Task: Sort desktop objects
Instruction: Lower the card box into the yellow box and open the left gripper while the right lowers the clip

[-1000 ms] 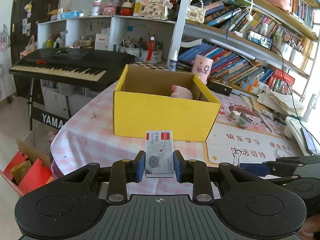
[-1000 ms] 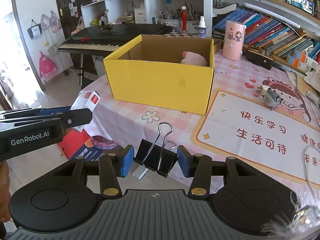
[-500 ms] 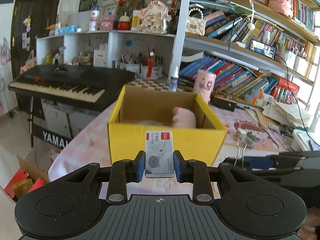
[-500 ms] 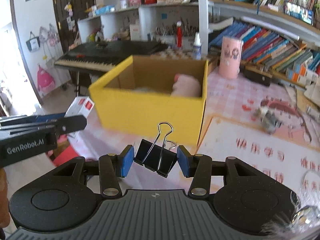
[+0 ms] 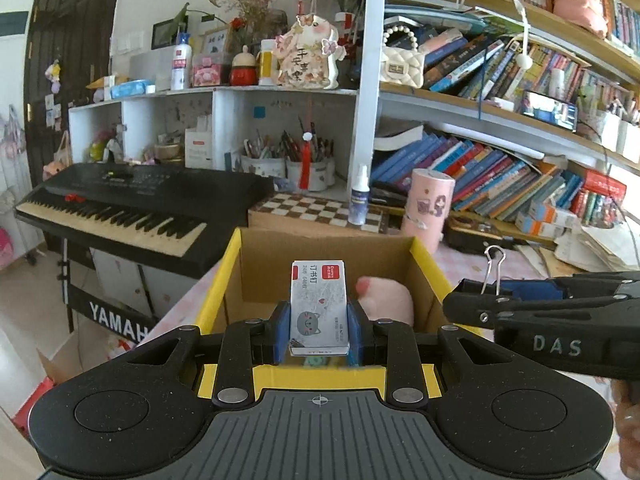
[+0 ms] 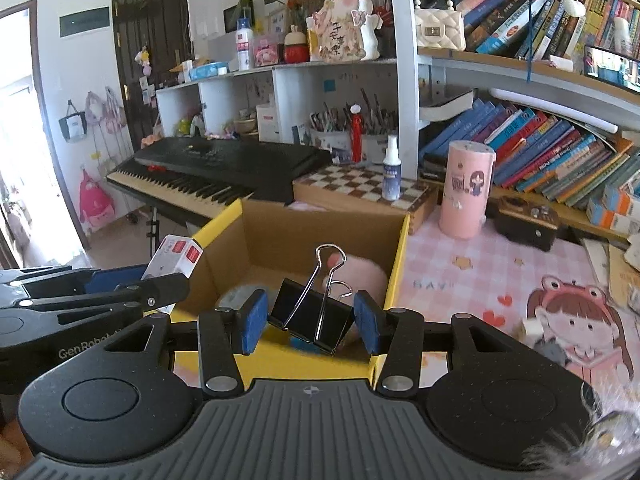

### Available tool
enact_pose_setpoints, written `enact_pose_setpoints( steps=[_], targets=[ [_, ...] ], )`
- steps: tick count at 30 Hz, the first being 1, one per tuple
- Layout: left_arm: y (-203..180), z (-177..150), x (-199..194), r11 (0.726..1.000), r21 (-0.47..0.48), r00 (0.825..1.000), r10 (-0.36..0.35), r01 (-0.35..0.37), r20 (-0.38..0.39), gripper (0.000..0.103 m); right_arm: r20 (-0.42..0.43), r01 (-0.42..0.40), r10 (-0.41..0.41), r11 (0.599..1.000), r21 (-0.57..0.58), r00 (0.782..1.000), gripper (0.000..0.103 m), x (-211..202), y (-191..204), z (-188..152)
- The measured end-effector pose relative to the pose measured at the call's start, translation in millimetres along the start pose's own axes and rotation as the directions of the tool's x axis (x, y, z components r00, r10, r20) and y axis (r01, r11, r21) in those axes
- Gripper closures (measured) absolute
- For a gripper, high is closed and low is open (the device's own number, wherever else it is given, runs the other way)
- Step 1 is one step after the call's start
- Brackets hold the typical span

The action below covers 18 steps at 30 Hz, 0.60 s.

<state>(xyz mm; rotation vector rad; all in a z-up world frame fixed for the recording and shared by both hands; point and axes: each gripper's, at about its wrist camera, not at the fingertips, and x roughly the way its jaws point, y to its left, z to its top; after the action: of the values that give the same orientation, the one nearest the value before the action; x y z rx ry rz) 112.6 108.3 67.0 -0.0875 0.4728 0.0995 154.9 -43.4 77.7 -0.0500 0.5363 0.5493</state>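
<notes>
- While both grippers hang over the near rim of the yellow box, each carries one item.
- Left gripper: jaws narrowed onto a small staple box, blue pads pressing its two sides. It stands upright, red label at the top, grey cat print lower down, above the open cavity.
- Right gripper: jaws partly closed on a black binder clip, one blue pad against each end of the clip body. Its wire handles tilt up and away from the camera.
- In the left wrist view the right gripper enters from the right edge, the binder clip's wire loops rising above its fingers, just beside the box's right wall.
- In the right wrist view the left gripper enters from the left edge, the staple box projecting past its tips at the box's left wall.
- Inside the yellow box: a pink plush toy lies against the right wall, and a grey fuzzy item lies on the floor near the front.
- Beyond the box, on the pink checked tablecloth: a pink cylindrical holder, a chessboard case carrying a white spray bottle.
- Farthest: a black keyboard and bookshelves.
</notes>
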Motion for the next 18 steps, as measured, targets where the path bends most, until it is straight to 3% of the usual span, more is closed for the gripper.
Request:
enact_pose_setpoints(
  steps=[5,11,18],
  targets=[
    [-1,7,28,1.000,0.003,0.999,0.029,-0.029,-0.019,0.075,0.005,-0.014,0.014,1.000,-0.005,1.000,0.059,23,-14,17],
    [-4,1,70,0.999,0.031,0.993,0.035,-0.032,-0.112,0.075,-0.014,-0.053,0.052,0.998,-0.029,0.999,0.059,52,-22,32],
    [-1,-10,102,1.000,-0.009,0.974,0.016,-0.019,-0.228,0.075,-0.062,-0.105,0.101,0.993,-0.062,0.993,0.059,84,-25,42]
  ],
)
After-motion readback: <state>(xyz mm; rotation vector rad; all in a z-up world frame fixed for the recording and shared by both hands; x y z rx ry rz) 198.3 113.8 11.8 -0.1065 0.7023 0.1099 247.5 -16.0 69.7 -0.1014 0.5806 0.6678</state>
